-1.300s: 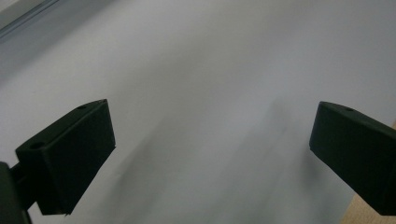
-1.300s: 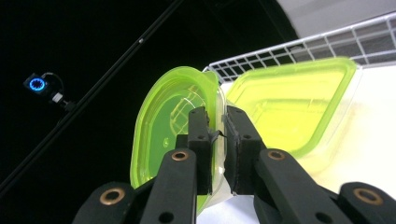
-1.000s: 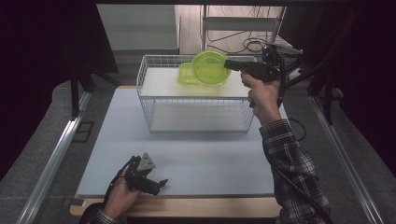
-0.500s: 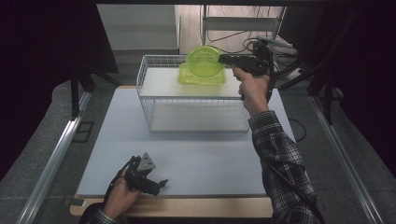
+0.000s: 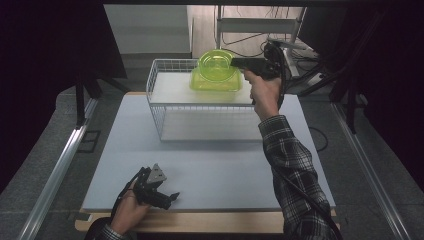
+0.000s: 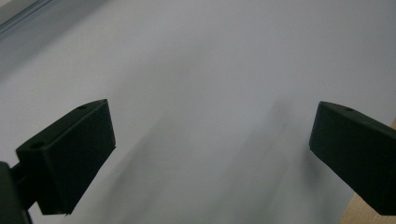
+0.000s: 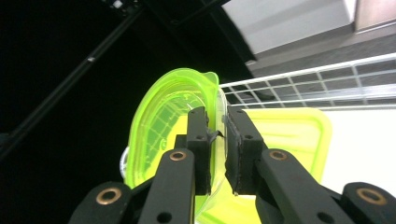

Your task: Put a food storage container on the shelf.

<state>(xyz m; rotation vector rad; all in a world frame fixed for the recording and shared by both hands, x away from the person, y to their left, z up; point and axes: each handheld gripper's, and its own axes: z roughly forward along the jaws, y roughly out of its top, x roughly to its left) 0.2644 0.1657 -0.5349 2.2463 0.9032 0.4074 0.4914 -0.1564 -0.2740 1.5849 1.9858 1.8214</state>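
Near the table's front left edge, the left gripper rests on the white top in the person's left hand, its 2 jaws spread wide with nothing between them. Farther back stands a wire basket, and a green tray lies in its far part. Above that tray, the right gripper is clenched on the rim of a green bowl, held tilted on edge over the basket.

Tool clamped on green bowl
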